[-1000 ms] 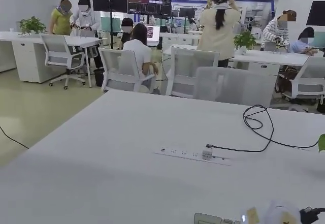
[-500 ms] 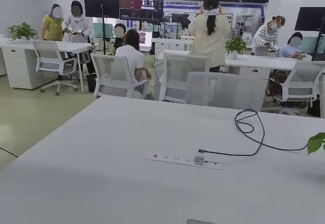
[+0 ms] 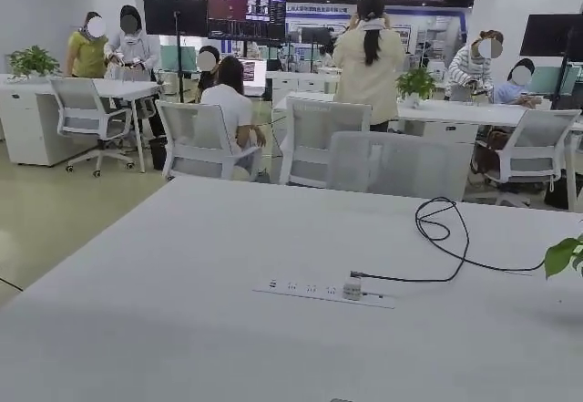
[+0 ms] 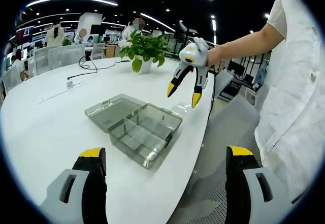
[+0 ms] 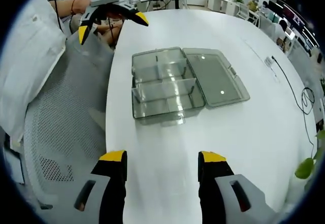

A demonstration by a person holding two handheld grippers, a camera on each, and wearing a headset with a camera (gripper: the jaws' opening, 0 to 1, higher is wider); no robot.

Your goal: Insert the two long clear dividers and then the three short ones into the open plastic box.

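Note:
The clear plastic box (image 5: 161,84) lies open on the white table (image 5: 167,137), near its edge, with its lid (image 5: 216,76) folded flat beside it. Clear dividers stand inside and split it into compartments. In the left gripper view the box (image 4: 139,127) sits just beyond my left gripper (image 4: 166,155), which is open and holds nothing. My right gripper (image 5: 162,158) is open too, short of the box and empty. Each gripper hangs in the air across the box from the other: the right gripper (image 4: 183,95) off the table's edge, the left gripper (image 5: 111,26) above a chair.
A power strip (image 3: 323,290) and a looped black cable (image 3: 446,238) lie farther along the table. A potted plant (image 4: 142,49) stands beyond the box. A grey mesh chair (image 5: 56,127) sits at the table's edge. Several people and white chairs are behind the table.
The head camera has tilted up, so the objects at the picture's bottom edge have slid out of it. Nothing on the table has visibly moved.

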